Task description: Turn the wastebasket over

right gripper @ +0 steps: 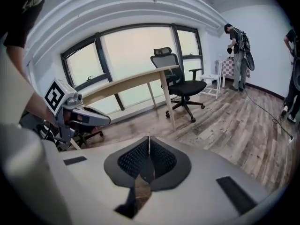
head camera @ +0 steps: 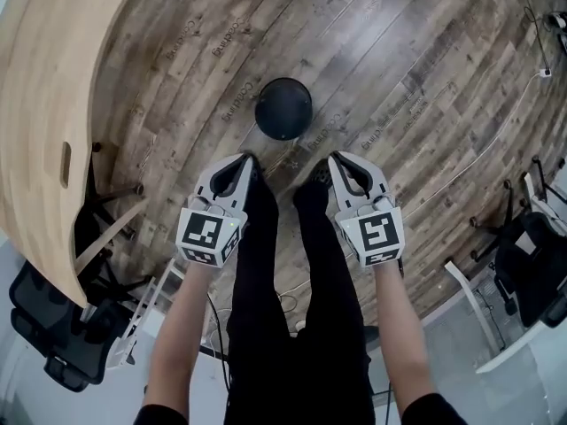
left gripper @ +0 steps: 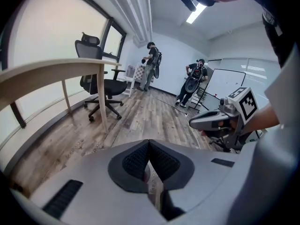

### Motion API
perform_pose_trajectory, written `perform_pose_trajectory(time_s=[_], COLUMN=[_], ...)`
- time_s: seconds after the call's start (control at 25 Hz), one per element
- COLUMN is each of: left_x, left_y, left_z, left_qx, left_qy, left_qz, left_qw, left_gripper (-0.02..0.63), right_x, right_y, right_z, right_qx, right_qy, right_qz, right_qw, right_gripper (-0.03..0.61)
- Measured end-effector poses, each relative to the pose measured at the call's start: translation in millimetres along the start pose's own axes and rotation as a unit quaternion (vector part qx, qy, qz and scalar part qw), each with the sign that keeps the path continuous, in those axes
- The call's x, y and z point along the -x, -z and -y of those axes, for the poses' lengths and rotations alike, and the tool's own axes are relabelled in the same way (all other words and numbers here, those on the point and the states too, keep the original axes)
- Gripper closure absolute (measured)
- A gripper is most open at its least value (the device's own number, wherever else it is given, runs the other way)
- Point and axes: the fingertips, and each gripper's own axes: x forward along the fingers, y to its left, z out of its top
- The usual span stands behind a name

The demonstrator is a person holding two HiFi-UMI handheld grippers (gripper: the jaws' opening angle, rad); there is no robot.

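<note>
A round black wastebasket (head camera: 283, 109) stands on the wooden floor, seen from above in the head view; neither gripper view shows it. My left gripper (head camera: 246, 160) hangs just short of it, down and to the left, jaws shut and empty. My right gripper (head camera: 335, 159) hangs at the same height, down and to the right, also shut with nothing in it. Neither gripper touches the basket. In the left gripper view the black pads (left gripper: 140, 161) meet in a closed line, with the right gripper (left gripper: 213, 121) beside them. The right gripper view shows its pads (right gripper: 159, 159) together and the left gripper (right gripper: 82, 116) at left.
A curved wooden desk (head camera: 49, 104) fills the left side, with a black office chair (head camera: 49, 335) below it. A white cable (head camera: 496, 140) runs over the floor at right, near a white rack (head camera: 483, 304). Two people (left gripper: 151, 64) stand far across the room.
</note>
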Motion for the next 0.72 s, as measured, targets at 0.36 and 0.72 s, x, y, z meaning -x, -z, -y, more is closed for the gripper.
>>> perform_pose_trajectory(time_s=[0.36, 0.72], left_x=[-59.3, -97.8], left_y=[67.9, 125.1], left_z=[-34.5, -63.6], left_qx=[0.007, -0.03], left_qy=[-0.031, -0.006], left_qz=[-0.026, -0.056], left_qw=[0.9992, 0.998], left_gripper=[0.598, 0.598], right_x=[-61.1, -116.3], right_y=[61.7, 123.4], right_z=[10.0, 11.1], right_qx=[0.007, 0.005], right_qy=[-0.014, -0.02], right_qz=[-0.024, -0.055], right_qw=[1.0, 0.998], right_gripper=[0.545, 0.543])
